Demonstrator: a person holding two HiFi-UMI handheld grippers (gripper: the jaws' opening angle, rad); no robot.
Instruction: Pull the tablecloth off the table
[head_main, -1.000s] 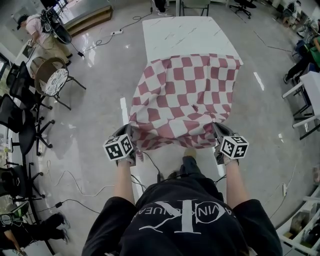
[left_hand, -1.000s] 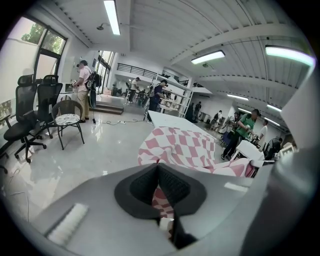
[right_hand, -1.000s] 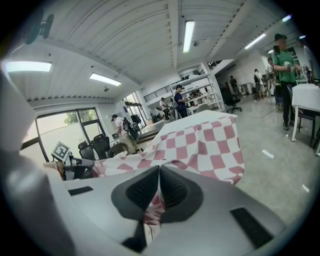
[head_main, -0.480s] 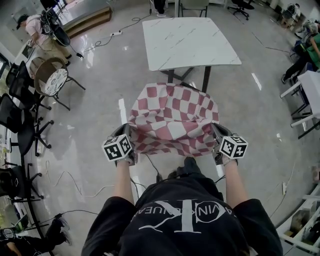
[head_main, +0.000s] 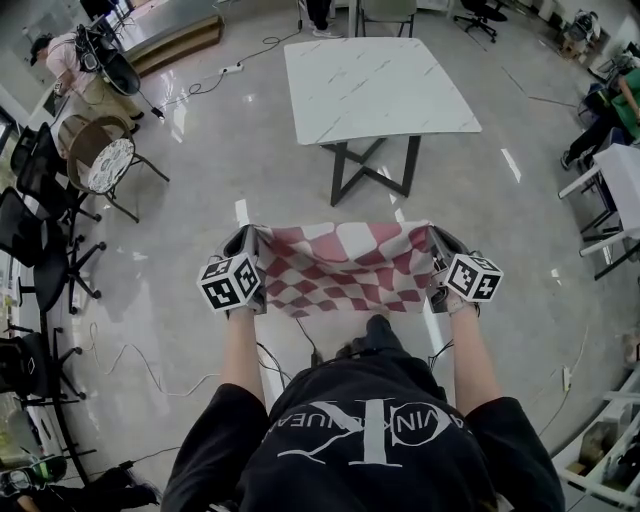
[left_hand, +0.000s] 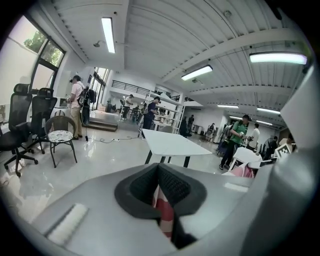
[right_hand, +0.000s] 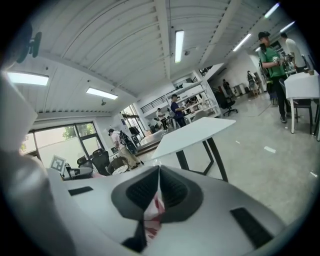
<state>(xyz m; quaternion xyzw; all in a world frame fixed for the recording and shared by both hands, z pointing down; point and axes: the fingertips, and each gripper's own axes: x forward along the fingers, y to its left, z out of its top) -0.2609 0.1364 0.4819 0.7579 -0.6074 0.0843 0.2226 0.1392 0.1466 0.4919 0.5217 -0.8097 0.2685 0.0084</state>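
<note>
Cloth (head_main: 343, 268) is hanging in the air between the two grippers, right in front of the person and well apart from the table (head_main: 375, 75). No part of it is touching the tabletop. The top is showing bare white marble with nothing lying on it.

Left gripper (head_main: 247, 240) is clamping the cloth's left top corner. In the left gripper view the jaws are sitting tight together, with red-and-white fabric (left_hand: 164, 210) squeezed between the pads. Right gripper (head_main: 437, 245) is doing the same on the right top corner. In the right gripper view the jaws are pressing together on a thin fold of checked fabric (right_hand: 154, 215). Both grippers are sitting level, with the top edge running nearly taut between them. The middle is sagging and bunching into folds below.

The bottom edge is hanging near the person's shoe (head_main: 378, 328), above the floor (head_main: 200, 180); whether it is touching either, I cannot tell.

Judging progress: the pull itself is looking done, since the cloth is fully off and the table is standing clear behind it. Nothing named in the task is looking left. At most the person is facing a put-down or a let-go of the cloth somewhere, which the task is not asking for.
</note>
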